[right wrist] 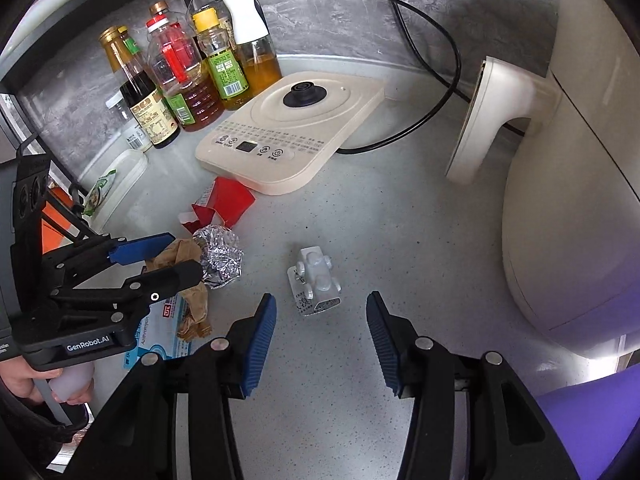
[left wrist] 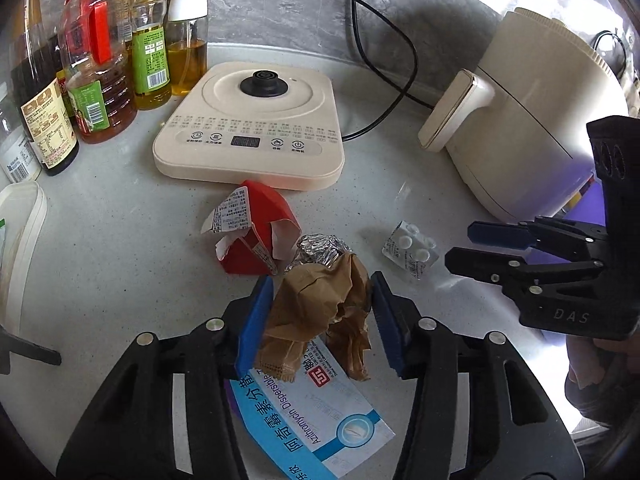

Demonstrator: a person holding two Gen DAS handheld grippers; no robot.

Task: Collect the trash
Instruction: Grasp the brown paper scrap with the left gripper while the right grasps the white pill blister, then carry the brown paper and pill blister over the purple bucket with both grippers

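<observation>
Left wrist view, bottom centre: medicine box printed "Azithromycin Dispersible", long axis running lower right to upper left. On it lies crumpled brown paper, flanked by the left tongs, spread wide; contact cannot be told. Beyond: foil ball, torn red carton, and, at right, a blister pack. Right wrist view: right tongs, wide and holding nothing, face the blister pack on the grey desk. Farthest: cream cooker base.
</observation>
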